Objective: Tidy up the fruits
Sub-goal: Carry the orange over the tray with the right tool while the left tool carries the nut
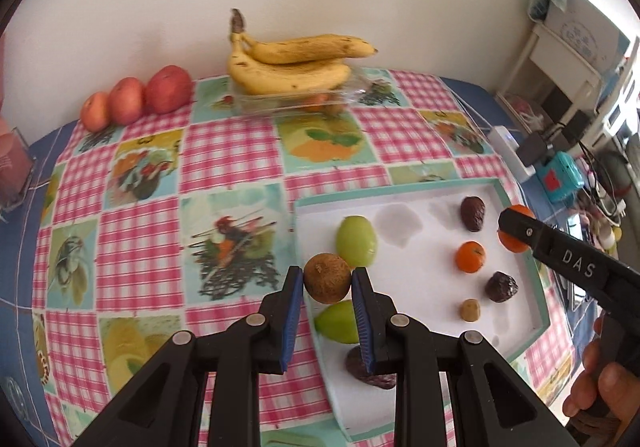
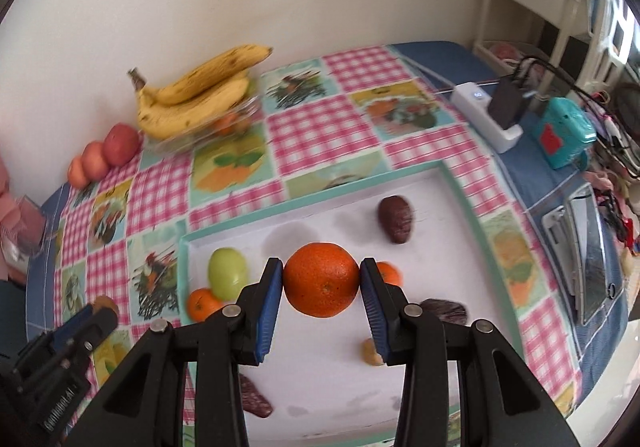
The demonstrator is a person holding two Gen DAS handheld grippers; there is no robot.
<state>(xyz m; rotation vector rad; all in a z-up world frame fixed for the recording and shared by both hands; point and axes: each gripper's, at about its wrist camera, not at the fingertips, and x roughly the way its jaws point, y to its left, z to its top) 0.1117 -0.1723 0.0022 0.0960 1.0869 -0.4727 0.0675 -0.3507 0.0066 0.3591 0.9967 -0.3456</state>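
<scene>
Left gripper (image 1: 327,283): pinching a brown round fruit (image 1: 327,278) over the tray's edge.
Right gripper (image 2: 322,279): pinching an orange (image 2: 322,279) above the tray.
Tray (image 2: 460,191): white, teal rim; green fruits, small oranges, dark dates inside.
Tablecloth (image 1: 232,151): pink check with fruit pictures.
Bananas (image 1: 288,67): at 12 o'clock, by the wall.
Apples (image 1: 136,97): at 10 o'clock.
Room: clutter and cables at 3 o'clock.

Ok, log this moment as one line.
left gripper: shut on brown fruit | right gripper: shut on orange | both above white tray | bananas in clear container, back
</scene>
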